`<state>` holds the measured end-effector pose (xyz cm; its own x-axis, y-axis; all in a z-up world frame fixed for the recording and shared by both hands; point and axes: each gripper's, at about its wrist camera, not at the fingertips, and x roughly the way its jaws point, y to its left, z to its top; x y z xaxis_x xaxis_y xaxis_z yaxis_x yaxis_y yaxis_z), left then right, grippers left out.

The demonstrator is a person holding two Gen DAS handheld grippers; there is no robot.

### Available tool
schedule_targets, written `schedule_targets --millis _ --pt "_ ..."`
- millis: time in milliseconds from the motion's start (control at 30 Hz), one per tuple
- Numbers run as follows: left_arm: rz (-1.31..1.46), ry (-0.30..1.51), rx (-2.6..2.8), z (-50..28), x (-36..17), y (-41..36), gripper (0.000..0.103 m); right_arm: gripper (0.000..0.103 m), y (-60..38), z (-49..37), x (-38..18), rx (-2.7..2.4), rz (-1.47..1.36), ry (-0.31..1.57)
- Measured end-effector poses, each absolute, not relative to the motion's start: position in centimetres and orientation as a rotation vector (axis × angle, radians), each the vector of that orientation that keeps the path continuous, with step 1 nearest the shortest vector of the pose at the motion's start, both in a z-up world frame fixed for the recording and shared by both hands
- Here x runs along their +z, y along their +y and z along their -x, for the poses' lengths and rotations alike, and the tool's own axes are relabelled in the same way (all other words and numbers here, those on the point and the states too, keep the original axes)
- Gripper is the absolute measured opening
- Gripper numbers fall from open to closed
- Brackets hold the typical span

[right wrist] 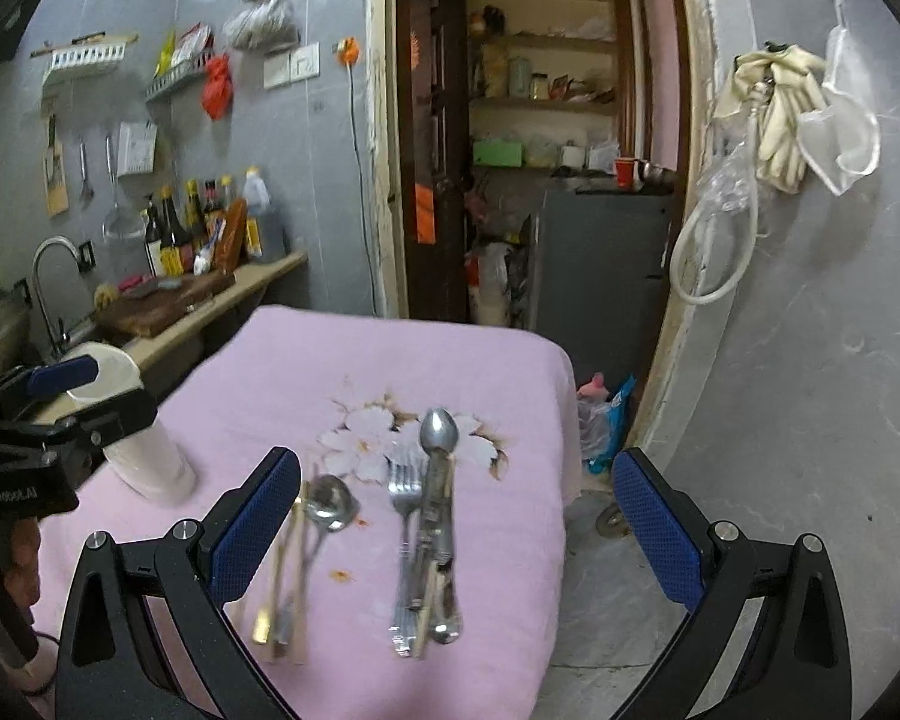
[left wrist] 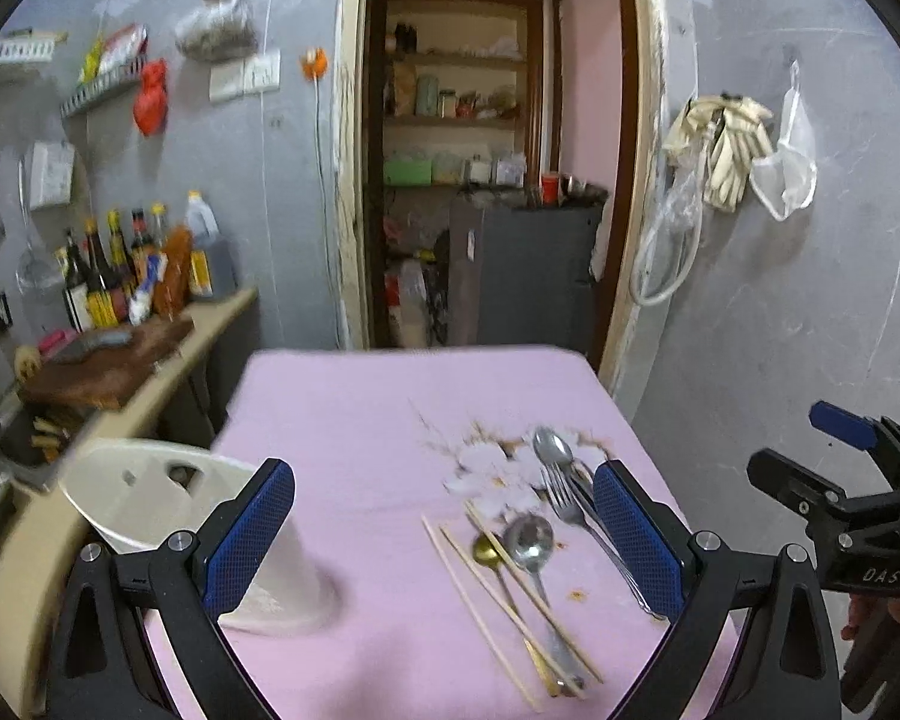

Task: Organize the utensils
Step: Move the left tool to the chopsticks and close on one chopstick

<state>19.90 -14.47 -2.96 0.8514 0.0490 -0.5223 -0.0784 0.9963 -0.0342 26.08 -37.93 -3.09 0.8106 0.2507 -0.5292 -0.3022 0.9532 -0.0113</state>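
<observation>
Blue pads line both claws, and each stands wide open with nothing between its fingers. From the left claw (left wrist: 444, 540), the utensils lie on the pink cloth (left wrist: 360, 420) ahead and to the right, close to its right finger. From the right claw (right wrist: 456, 522), they sit ahead between its two fingers, low over the surface. Nearest lies a left-hand bundle: one gold spoon (left wrist: 486, 551), one steel ladle (left wrist: 529, 537) with a round bowl, and three chopsticks (left wrist: 480, 600) fanned beside and across them, all touching or overlapping. Just to the right is a second bundle: one fork (right wrist: 405, 489), one steel spoon (right wrist: 440, 429) and more steel handles stacked under it, blurred, so the count there cannot be told. The spoon's bowl rests on a white flower print (right wrist: 366, 432) on the cloth. A few small orange specks (right wrist: 342, 574) mark the cloth between the bundles. One white holder (right wrist: 144, 450) stands upright at the left edge of the surface, well apart from the utensils; it sits just beyond the left claw's left finger. Farther left, a counter (right wrist: 258, 279) carries one cutting board (right wrist: 162, 300) and a row of bottles (right wrist: 204, 228). Beyond the surface, an open doorway (right wrist: 546, 150) shows shelves. Gloves (right wrist: 786, 120) hang on the right wall.
</observation>
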Motion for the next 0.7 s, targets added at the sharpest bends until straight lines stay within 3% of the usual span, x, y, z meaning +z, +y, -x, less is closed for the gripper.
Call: schedule_targets --millis 200,233,300,400,567,700 --pt "0.094 0.648 0.080 -22.2 -6.6 -15.9 0.100 0.099 -38.8 -29.6 -6.3 0.373 0.067 0.611" --pt "0.097 0.661 0.081 -22.6 -7.1 -16.0 0.100 0.096 -38.7 -30.3 -6.9 0.388 0.063 0.622" --pt "0.103 0.683 0.087 -23.5 -8.1 -16.1 0.100 0.080 -38.6 -31.3 -8.1 0.413 0.057 0.643" --pt "0.118 0.707 0.100 -24.7 -9.4 -16.0 0.099 0.072 -38.2 -33.1 -10.2 0.460 0.037 0.692" --pt "0.159 0.769 0.127 -26.5 -11.6 -15.5 0.077 0.057 -37.0 -35.5 -12.9 0.514 0.034 0.736" --pt "0.198 0.803 0.155 -28.0 -12.9 -15.1 0.066 0.048 -36.1 -37.5 -14.4 0.544 0.040 0.764"
